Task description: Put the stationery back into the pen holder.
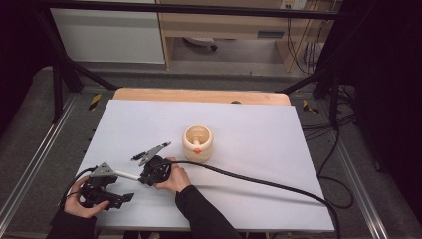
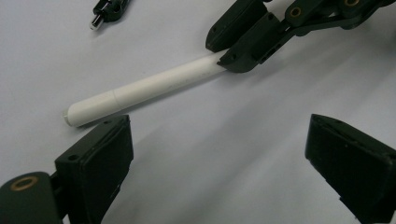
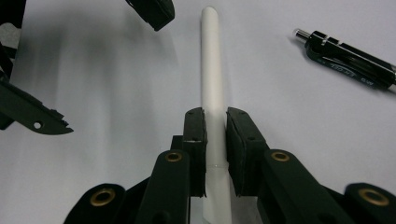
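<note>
- The right gripper [image 3: 215, 140] had its jaws clamped on the white pen [image 3: 211, 60], one pad on each side of the barrel, with the long end running straight out ahead of them.
- From the left gripper view, the same white pen [image 2: 140, 91] lay low over the white worktop [image 2: 210, 149], its far end caught in the right gripper [image 2: 233, 51] and its rounded near end just beside the left gripper's own jaw.
- The left gripper [image 2: 217, 154] had its jaws spread wide, with bare sheet between them and nothing in their grasp.
- In the high view, the left gripper [image 1: 112, 194] sat at the near left corner of the worktop [image 1: 259, 149], the person's left hand [image 1: 79, 201] wrapped round it.
- The right hand [image 1: 174, 179] held the right gripper [image 1: 148, 175] just right of that, with the white pen [image 1: 127, 175] bridging the gap between the two tools.
- A black pen [image 3: 350, 60] lay on the sheet beside the white one, apart from it; it also showed at the top of the left gripper view [image 2: 107, 11].
- A cream round pot [image 1: 197, 142] with an orange spot on its front stood near the middle of the worktop, well clear of both grippers.
- Between the pot and the right gripper lay a slim dark thing [image 1: 152, 152], possibly that black pen, though it was too small to be sure.
- A thick black cable [image 1: 259, 181] trailed from the right gripper across the sheet to the right.
</note>
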A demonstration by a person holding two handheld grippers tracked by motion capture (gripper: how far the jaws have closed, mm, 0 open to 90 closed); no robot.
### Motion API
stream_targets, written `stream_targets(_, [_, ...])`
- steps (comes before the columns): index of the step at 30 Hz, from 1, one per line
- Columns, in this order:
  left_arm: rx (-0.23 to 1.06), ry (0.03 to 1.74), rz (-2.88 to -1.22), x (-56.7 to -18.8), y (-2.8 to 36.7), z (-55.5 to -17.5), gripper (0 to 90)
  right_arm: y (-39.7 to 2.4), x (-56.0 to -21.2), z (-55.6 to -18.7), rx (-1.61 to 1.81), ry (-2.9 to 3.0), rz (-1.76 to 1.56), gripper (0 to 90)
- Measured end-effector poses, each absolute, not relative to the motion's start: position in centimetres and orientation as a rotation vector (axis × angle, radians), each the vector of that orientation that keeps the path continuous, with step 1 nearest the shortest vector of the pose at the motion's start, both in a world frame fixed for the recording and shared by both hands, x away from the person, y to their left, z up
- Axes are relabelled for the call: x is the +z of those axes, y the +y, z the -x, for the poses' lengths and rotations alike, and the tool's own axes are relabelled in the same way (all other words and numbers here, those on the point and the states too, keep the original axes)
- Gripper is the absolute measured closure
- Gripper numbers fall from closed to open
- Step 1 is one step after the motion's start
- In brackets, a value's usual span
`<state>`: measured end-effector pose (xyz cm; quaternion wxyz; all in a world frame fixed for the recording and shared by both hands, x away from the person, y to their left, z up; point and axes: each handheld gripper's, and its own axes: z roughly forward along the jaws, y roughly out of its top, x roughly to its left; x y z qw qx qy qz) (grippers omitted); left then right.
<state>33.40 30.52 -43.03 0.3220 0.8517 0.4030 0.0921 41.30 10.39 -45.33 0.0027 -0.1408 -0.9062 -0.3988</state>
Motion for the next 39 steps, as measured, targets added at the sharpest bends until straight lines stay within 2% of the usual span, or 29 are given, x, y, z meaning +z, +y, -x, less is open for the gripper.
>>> stream_targets(6, [0.249, 1.046, -2.235, -42.9, 30.6, -33.4, 7.7, 10.2, -44.8, -41.2, -1.233, -2.827, 0.453, 79.0])
stream_targets(15, [0.266, 1.007, -2.24, -42.5, 30.2, -33.1, 7.4, 8.9, -42.4, -40.9, -1.23, -2.852, 0.421, 79.0])
stream_targets(27, [0.291, 0.929, -2.26, -41.9, 29.1, -33.0, 7.2, 3.8, -39.9, -40.2, -1.187, -2.872, 0.448, 79.0])
stream_targets(39, [0.391, 0.756, -2.336, -41.2, 26.1, -33.0, 8.4, -1.1, -38.9, -39.5, -1.155, -2.869, 0.497, 79.0])
